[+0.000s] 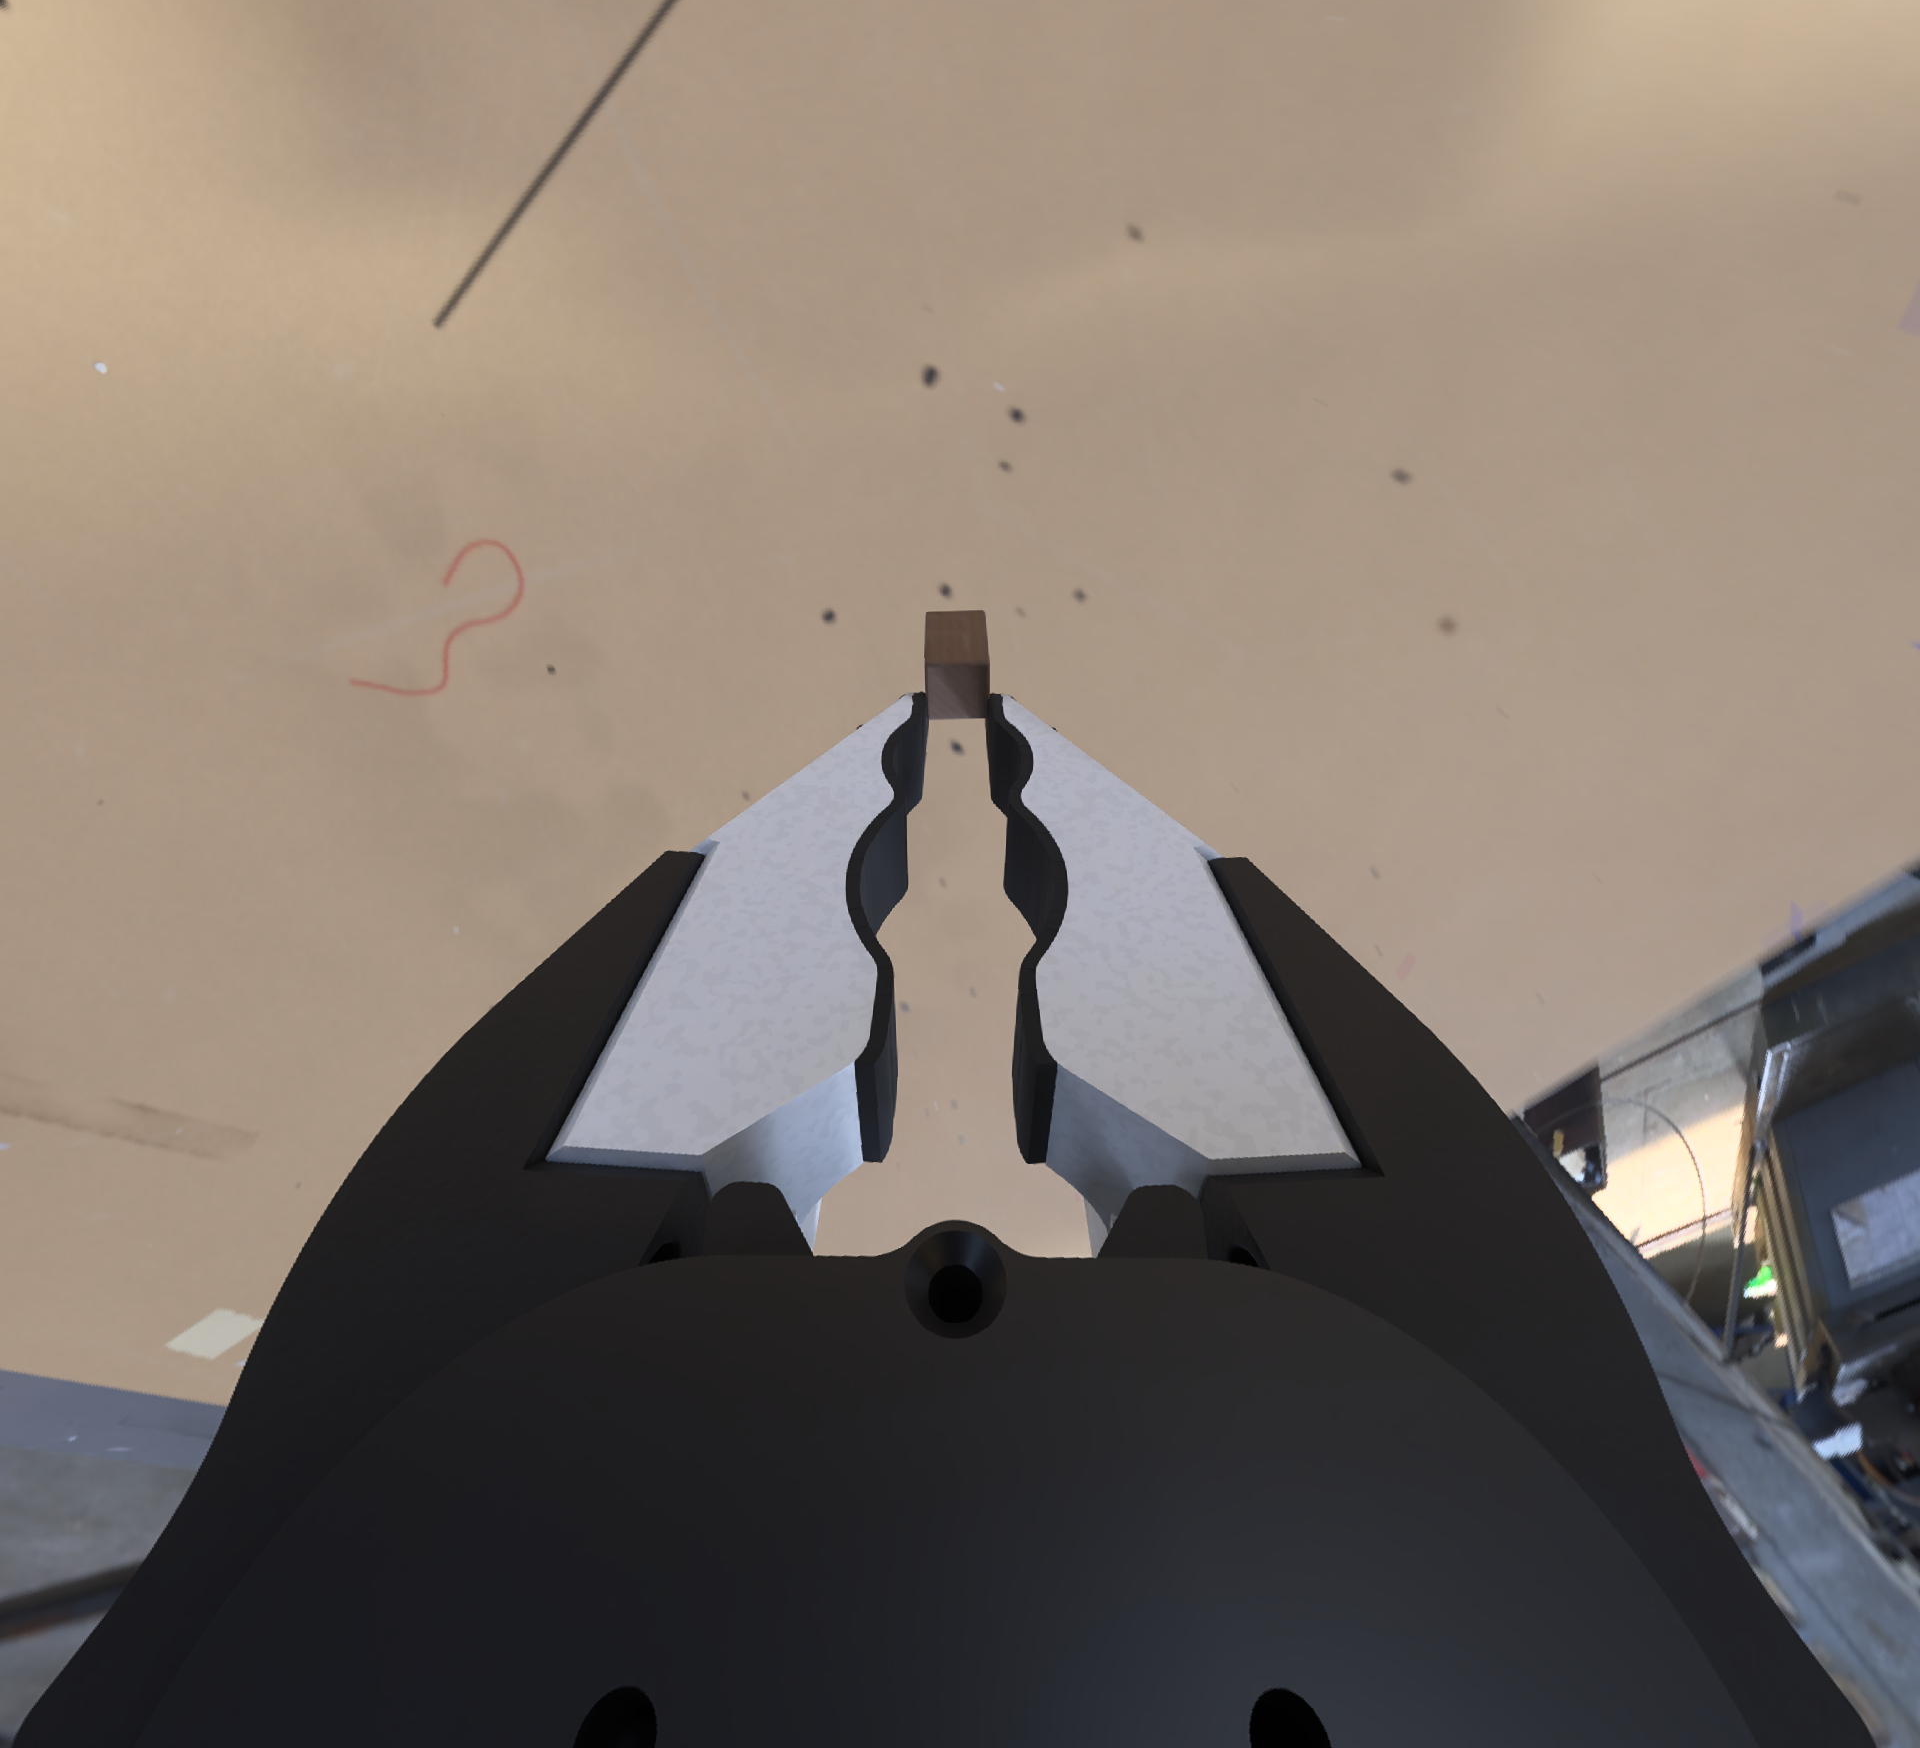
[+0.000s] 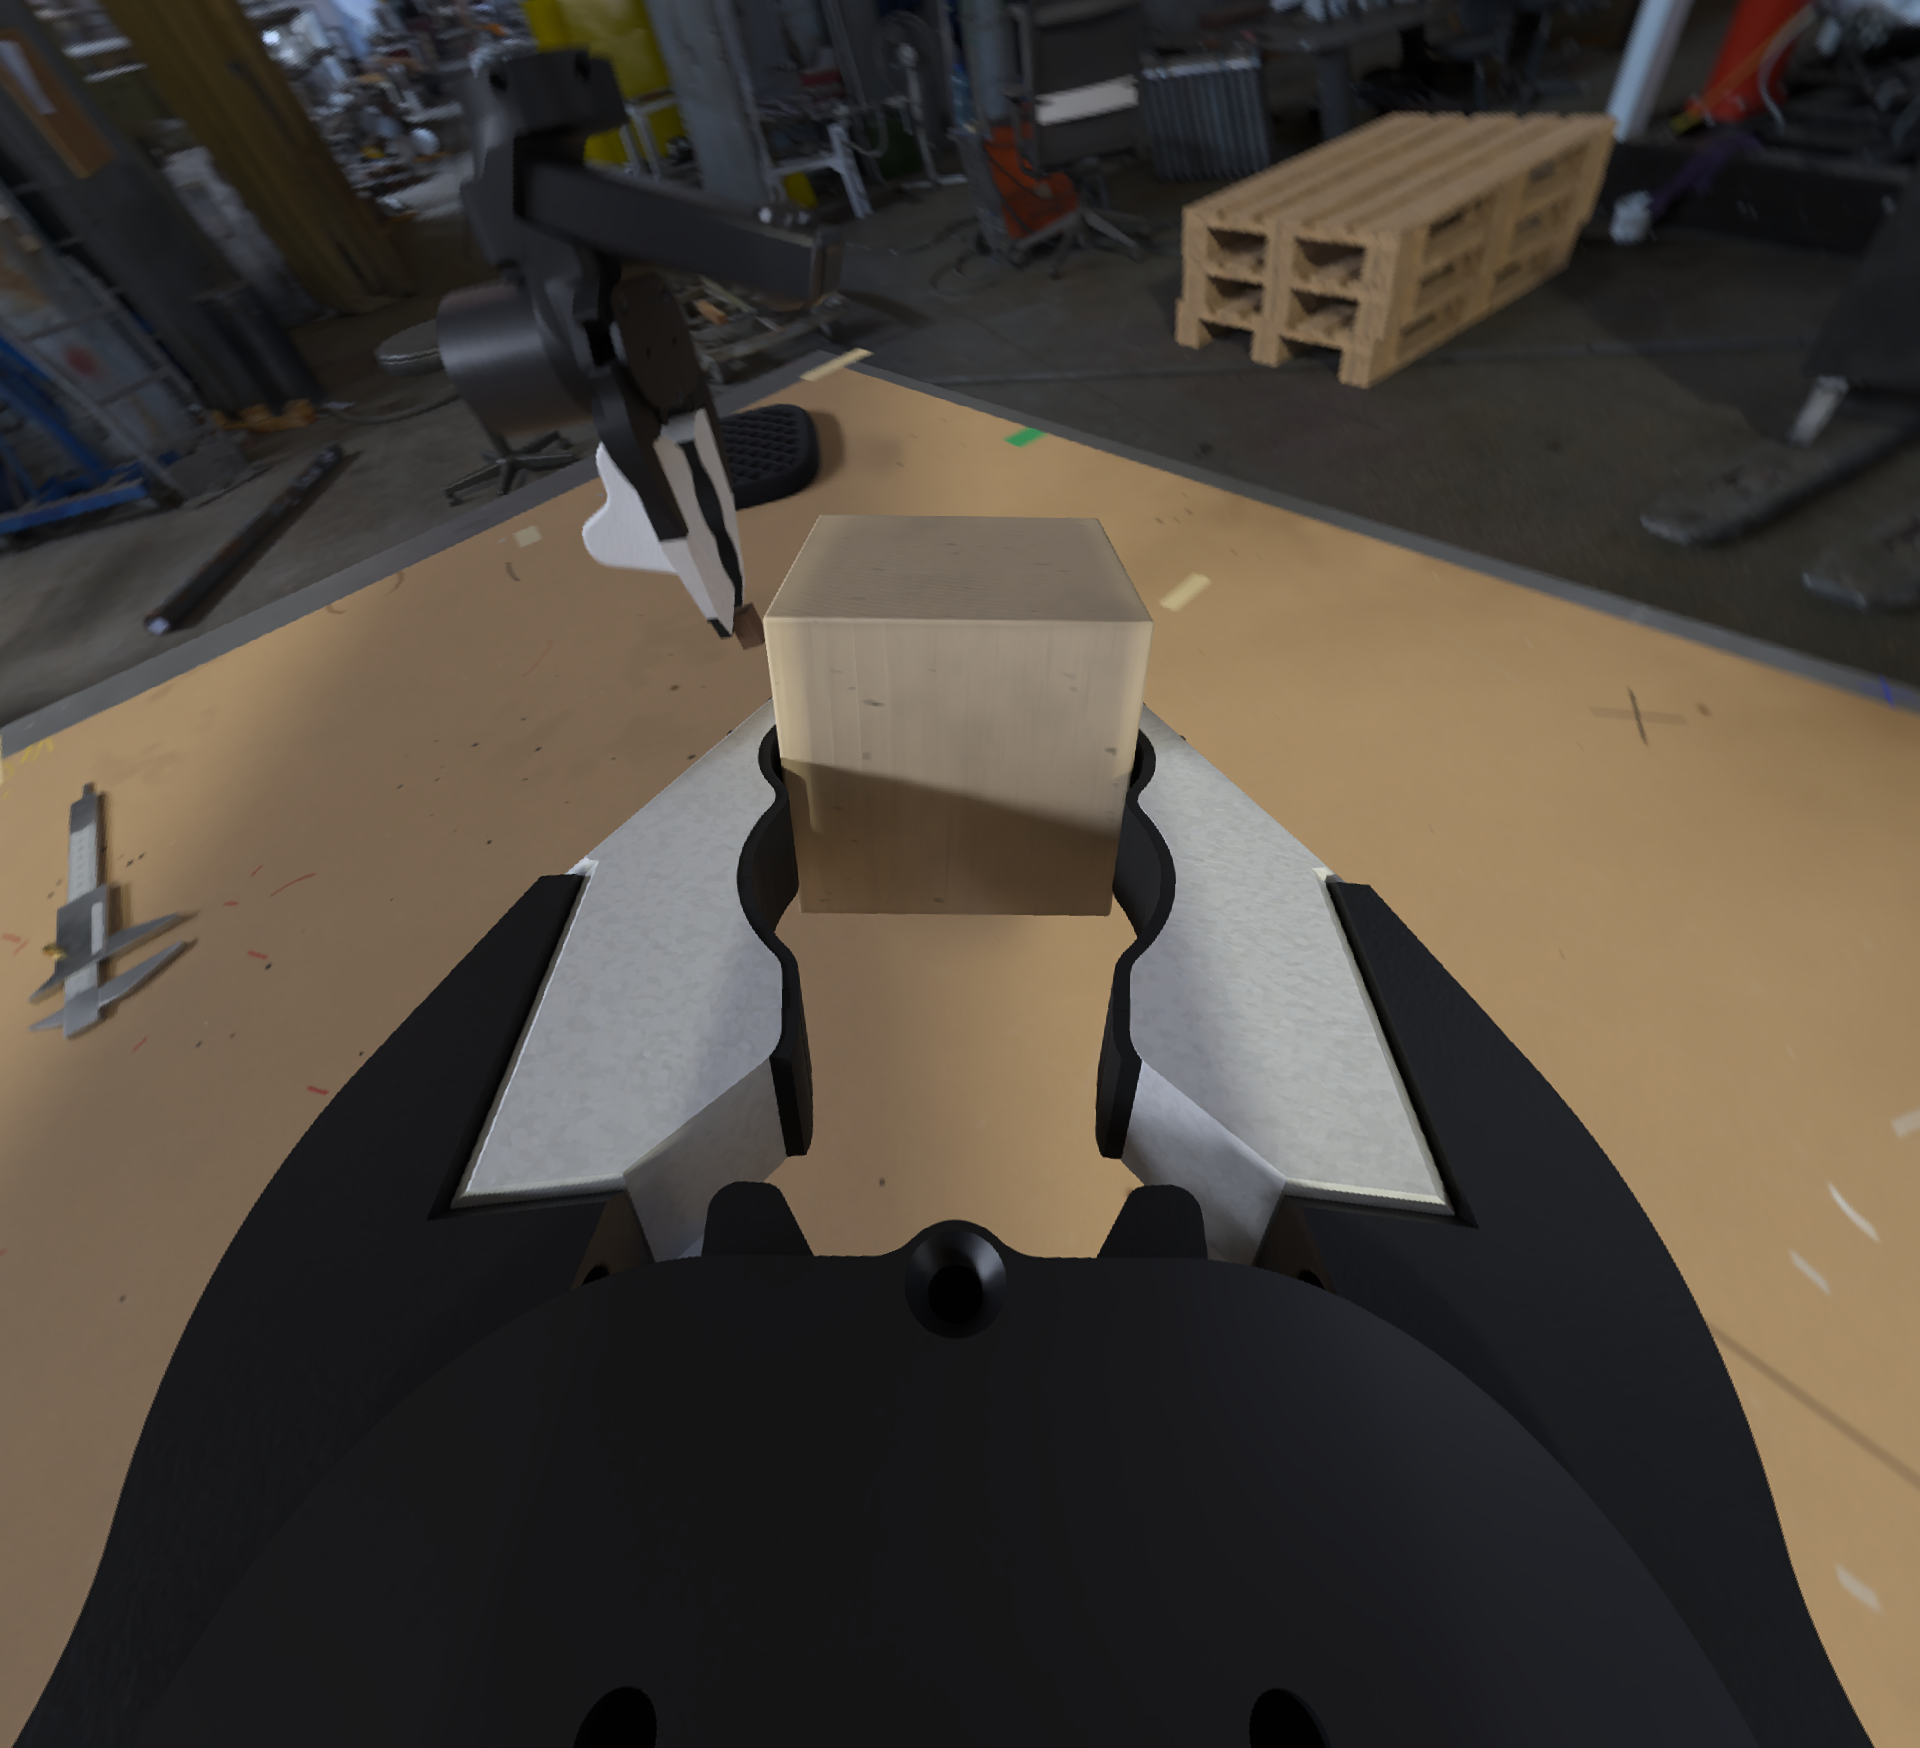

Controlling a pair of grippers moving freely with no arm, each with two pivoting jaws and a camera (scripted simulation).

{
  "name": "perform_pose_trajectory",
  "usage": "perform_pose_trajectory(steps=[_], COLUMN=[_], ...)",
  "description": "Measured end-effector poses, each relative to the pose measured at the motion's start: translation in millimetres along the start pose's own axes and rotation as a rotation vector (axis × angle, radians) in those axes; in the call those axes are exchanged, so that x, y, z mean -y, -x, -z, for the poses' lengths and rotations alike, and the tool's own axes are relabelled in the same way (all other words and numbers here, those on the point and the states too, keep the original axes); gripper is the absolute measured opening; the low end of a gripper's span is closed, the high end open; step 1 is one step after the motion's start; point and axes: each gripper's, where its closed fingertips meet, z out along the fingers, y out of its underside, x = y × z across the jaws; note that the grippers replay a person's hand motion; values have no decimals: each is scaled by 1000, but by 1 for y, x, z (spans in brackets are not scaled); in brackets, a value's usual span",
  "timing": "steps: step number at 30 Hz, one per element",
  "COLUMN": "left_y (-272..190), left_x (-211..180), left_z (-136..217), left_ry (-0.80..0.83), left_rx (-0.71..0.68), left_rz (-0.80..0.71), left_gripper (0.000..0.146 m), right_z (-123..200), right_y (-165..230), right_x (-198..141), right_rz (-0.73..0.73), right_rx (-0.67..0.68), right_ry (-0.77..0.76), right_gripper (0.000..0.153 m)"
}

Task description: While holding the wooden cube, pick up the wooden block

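My left gripper [image 1: 955, 706] is shut on a small dark wooden cube [image 1: 955, 659], pinched at the fingertips above the brown table [image 1: 1351, 451]. In the right wrist view this gripper [image 2: 727, 623] points down with the cube [image 2: 744, 626] just left of the block's far top corner. My right gripper [image 2: 956, 742] is shut on the large pale wooden block [image 2: 956, 711], with its pads against the block's two sides. I cannot tell whether the block rests on the table [image 2: 1455, 867] or is off it.
A metal caliper [image 2: 88, 919] lies on the table at the left. The table's far edge [image 2: 1351, 545] runs behind the block. Beyond it are stacked wooden pallets [image 2: 1392, 244] and workshop clutter. A red scribble [image 1: 457, 618] marks the table under the left gripper.
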Motion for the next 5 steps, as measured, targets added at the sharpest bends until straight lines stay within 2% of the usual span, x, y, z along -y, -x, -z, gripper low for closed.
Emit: perform_pose_trajectory(steps=[3, 5], left_y=[-23, -44], left_x=[-9, -13], left_z=[39, 61], left_ry=[-33, -79], left_rx=[-62, -119], left_rz=[-65, -103], left_gripper=[11, 11], right_z=[-11, -20], right_y=[28, 53], right_x=[8, 11], right_rz=[115, 261], right_rx=[97, 159], right_ry=[-56, -91], right_gripper=[60, 60])
